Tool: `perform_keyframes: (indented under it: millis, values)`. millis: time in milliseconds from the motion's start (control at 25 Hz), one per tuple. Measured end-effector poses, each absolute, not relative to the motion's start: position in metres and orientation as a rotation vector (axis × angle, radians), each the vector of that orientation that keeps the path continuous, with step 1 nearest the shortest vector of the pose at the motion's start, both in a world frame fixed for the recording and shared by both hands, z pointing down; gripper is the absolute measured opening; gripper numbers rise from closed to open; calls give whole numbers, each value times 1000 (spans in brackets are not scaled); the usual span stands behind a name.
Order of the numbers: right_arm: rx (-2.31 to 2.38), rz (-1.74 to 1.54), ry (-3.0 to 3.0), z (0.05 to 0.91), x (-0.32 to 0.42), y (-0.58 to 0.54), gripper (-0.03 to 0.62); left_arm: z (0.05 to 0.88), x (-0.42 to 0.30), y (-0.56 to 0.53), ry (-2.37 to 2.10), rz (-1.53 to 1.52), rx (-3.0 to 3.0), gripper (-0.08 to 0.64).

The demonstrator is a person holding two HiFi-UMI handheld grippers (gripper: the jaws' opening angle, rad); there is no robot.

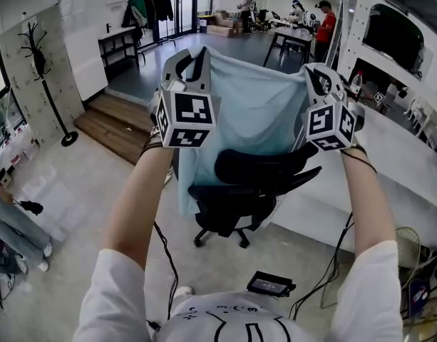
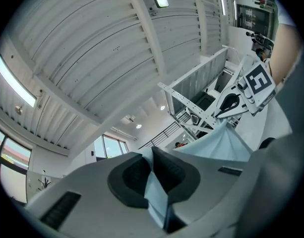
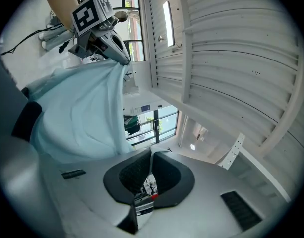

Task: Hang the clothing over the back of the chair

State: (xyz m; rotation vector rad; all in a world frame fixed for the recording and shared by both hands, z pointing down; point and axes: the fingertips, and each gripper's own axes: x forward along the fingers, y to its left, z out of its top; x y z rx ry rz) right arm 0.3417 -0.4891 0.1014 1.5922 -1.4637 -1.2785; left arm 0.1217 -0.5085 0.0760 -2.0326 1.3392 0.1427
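Note:
A light blue shirt (image 1: 254, 112) hangs spread between my two raised grippers, its lower part draped just behind the back of the black office chair (image 1: 257, 168). My left gripper (image 1: 193, 61) is shut on the shirt's left top corner; in the left gripper view the cloth (image 2: 216, 145) is pinched between the pads at my left gripper (image 2: 152, 150). My right gripper (image 1: 318, 77) is shut on the right top corner; in the right gripper view the shirt (image 3: 82, 113) runs from the closed tips of my right gripper (image 3: 151, 151) across to the left gripper (image 3: 107, 43).
A white counter (image 1: 407, 166) runs along the right of the chair. A wooden step (image 1: 115, 123) and a black coat stand (image 1: 41, 70) are at the left. A black device (image 1: 271, 285) and cables lie on the floor. People stand at desks far back (image 1: 325, 23).

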Motion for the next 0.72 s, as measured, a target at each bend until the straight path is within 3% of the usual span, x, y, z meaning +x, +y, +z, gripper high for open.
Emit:
perform_keyframes:
  millis: [720]
  values:
    - [1645,-1185,-1492,109,464,-474,28,87,222,-515,1365,-30,-2023,20]
